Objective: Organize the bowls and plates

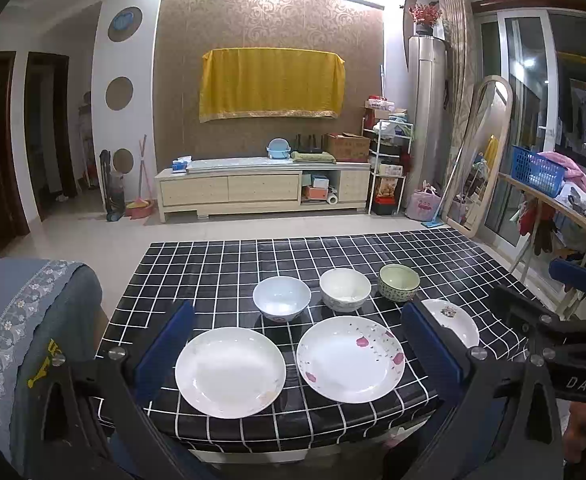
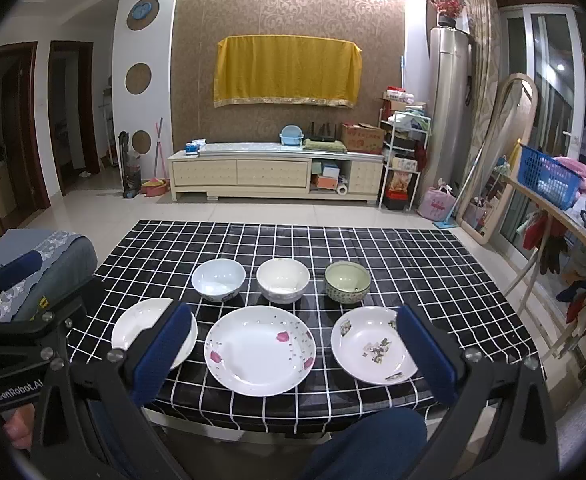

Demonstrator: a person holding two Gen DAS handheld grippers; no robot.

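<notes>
Plates and bowls all sit separate on the checked table point(image 2: 373, 248), bowls behind the rose plate point(image 2: 260, 350). Nothing's stacked yet. Left gripper point(image 1: 297, 344) and right gripper point(image 2: 293, 344) hover with jaws spread wide, empty. Next up, probably grabbing a plate rim.

Your left gripper point(image 1: 299, 344) has a black frame with two blue ribbed pads point(image 1: 165, 350), each arm pinned by round silver screws point(image 1: 117, 353) — white lettering "DAS" point(image 1: 583, 384) shows on the black body at the right edge. Your right gripper point(image 2: 295, 346) is of the same build: black frame, blue pads point(image 2: 427, 350), silver screws point(image 2: 473, 356). White lettering "GenRobot.AI" point(image 2: 19, 390) marks the black unit at near left. Your clothing — dark blue fabric point(image 2: 369, 440) — shows at the near edge.
</notes>
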